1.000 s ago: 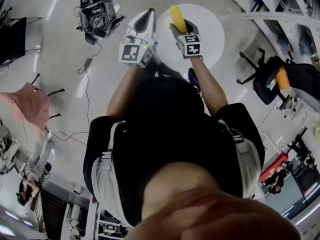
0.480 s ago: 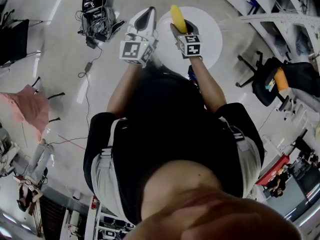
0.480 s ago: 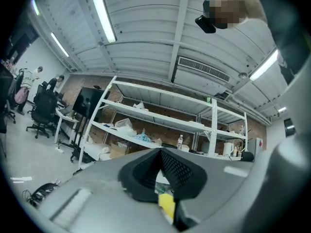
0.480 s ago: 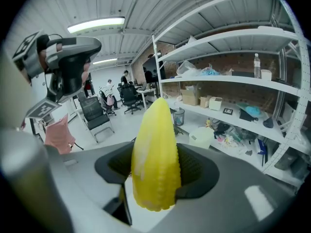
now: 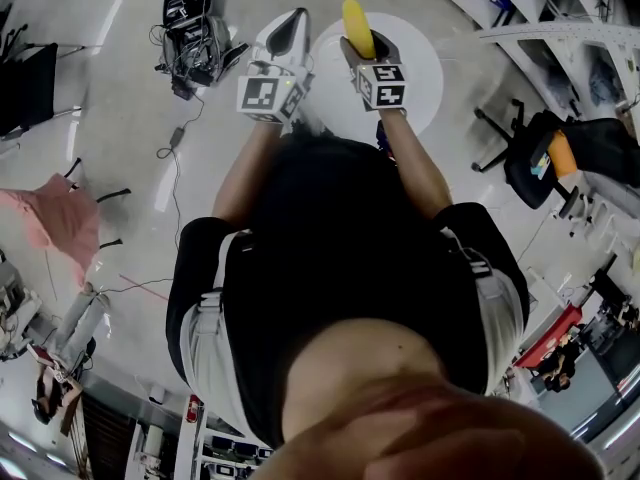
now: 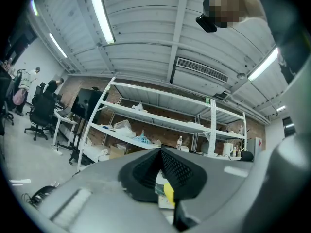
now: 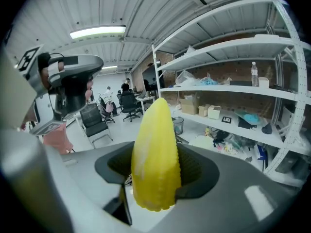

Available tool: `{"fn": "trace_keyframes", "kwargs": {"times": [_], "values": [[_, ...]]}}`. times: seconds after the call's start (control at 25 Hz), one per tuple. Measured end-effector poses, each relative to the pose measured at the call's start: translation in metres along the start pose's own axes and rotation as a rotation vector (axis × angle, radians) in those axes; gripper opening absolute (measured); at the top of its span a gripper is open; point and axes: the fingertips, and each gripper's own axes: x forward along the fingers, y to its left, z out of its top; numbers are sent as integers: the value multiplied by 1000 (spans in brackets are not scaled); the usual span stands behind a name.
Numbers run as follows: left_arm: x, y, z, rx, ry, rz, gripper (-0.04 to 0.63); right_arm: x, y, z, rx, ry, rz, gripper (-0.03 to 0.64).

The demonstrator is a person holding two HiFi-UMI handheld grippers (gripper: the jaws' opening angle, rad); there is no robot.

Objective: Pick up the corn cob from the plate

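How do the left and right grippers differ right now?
The right gripper clamps the yellow corn cob; the left gripper holds nothing. The right gripper's jaws stand apart around the corn cob, while the left gripper's jaws meet. Both are side by side in front of the person, each with a marker cube.

yellow corn cob [image 7: 154, 154]; black-and-white square markers [image 5: 381, 86] on the grey right gripper [image 5: 361, 42].

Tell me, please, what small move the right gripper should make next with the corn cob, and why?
Probably just steady it with the grip unchanged. The right gripper has its jaws clamped on the corn cob, whose pointed end sticks out past them, clear above the white round surface below, so the pick looks done; opening now would likely drop it.
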Motion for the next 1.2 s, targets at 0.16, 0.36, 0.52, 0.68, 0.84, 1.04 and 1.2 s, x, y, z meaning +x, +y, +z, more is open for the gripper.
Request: {"fn": "trace_keyframes", "kwargs": {"times": [0.16,0.36,0.52,0.68,0.84,1.04,1.2], "values": [[2,1,3,1,-3,-6,3,-8,3,23,-4,-52,-2,264],[0,2,6,6,-11,-12,3,-19,10,50,-4,-119,-1,264],[-2,0,10,9,-19,-17,3,-30,14,69,-4,-164,-1,264],[-3,1,13,6,-25,-18,3,-38,18,83,-4,-195,-1,264],[-4,-2,14,17,-21,-25,3,-46,20,97,-8,-225,-6,264],[-9,-2,11,16,-19,-26,3,-57,27,113,-11,-268,2,264],[-8,-2,12,17,-22,-27,3,-67,29,124,-15,-301,5,265]]}}
